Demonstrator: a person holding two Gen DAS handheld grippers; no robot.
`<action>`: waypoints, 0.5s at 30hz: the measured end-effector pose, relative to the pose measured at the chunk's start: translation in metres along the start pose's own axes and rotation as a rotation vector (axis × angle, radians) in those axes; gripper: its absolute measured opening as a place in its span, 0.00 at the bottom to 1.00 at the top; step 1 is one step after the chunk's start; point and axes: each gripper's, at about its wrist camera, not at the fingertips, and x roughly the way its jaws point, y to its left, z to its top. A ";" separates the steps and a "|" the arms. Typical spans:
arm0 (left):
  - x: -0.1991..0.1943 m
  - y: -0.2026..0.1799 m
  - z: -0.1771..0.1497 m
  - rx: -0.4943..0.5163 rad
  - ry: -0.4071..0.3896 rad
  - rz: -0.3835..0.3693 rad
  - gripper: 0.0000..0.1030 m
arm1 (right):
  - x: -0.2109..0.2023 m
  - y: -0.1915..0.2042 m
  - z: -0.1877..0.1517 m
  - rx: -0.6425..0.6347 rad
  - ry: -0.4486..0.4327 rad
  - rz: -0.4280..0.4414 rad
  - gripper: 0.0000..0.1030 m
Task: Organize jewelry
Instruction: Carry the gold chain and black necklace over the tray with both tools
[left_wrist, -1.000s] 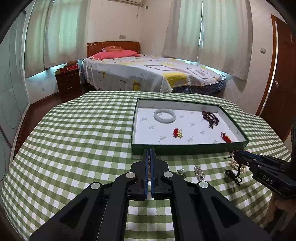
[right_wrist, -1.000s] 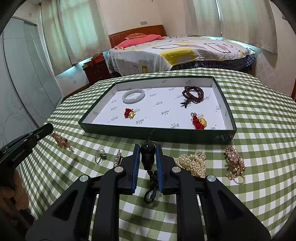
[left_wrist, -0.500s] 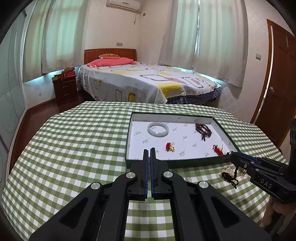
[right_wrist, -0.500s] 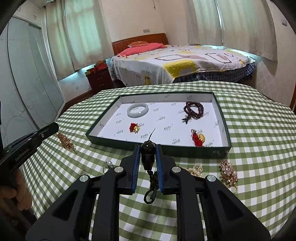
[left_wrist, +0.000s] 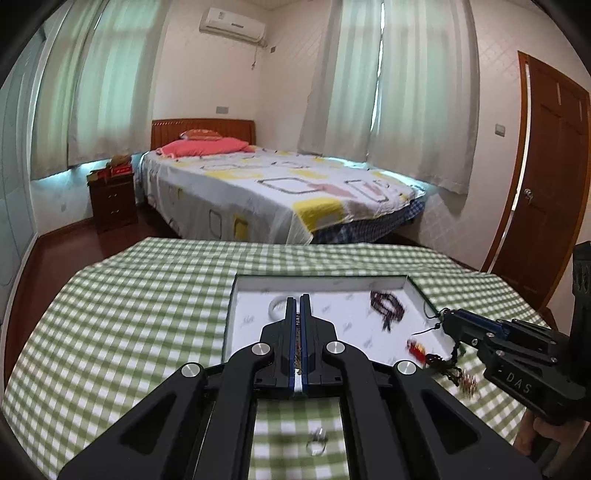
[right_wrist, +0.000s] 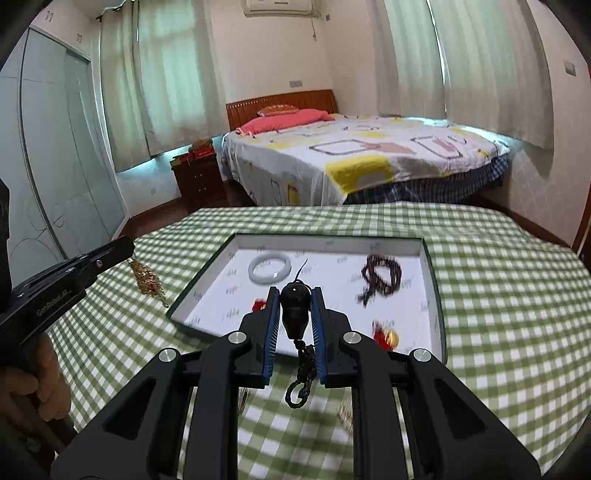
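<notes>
Task partly done: the shallow dark-green tray with white lining (right_wrist: 430, 266) on the green-and-white checked tabletop (right_wrist: 498, 295) already holds a pale jade bangle (right_wrist: 269, 267), a dark red bead bracelet (right_wrist: 382, 277) and two small red-and-gold charms (right_wrist: 384, 334), the second mostly hidden behind my claw. Left to do: my right claw (right_wrist: 294, 325) is clamped on a black teardrop pendant with a knotted cord (right_wrist: 294, 308), held above the tray's near edge, not yet set down; my left claw (left_wrist: 298, 321) is pressed together on a gold chain ornament (right_wrist: 147, 280), which hangs off its tip, left of the tray, in the right wrist view. A small silver ring (left_wrist: 317, 441) lies on the tabletop under my left claw, and a blurry gold-beaded piece (left_wrist: 467, 382) sits near the tray's right corner. Versus a second ago: both claws have lifted and pushed forward toward the tray, the pendant has come up off the tabletop, and the pearl pile and beaded piece have dropped almost out of the right wrist view. Grips unchanged. Frames are motion-blurred, so small items are hard to read.
</notes>
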 end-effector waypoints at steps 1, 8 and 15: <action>0.004 -0.001 0.003 0.002 -0.003 -0.004 0.02 | 0.004 -0.001 0.005 -0.004 -0.007 -0.001 0.17; 0.044 -0.007 0.024 0.015 -0.023 -0.029 0.02 | 0.037 -0.011 0.028 -0.014 -0.026 -0.017 0.17; 0.094 -0.005 0.026 0.017 0.007 -0.015 0.02 | 0.088 -0.021 0.037 -0.006 0.000 -0.035 0.17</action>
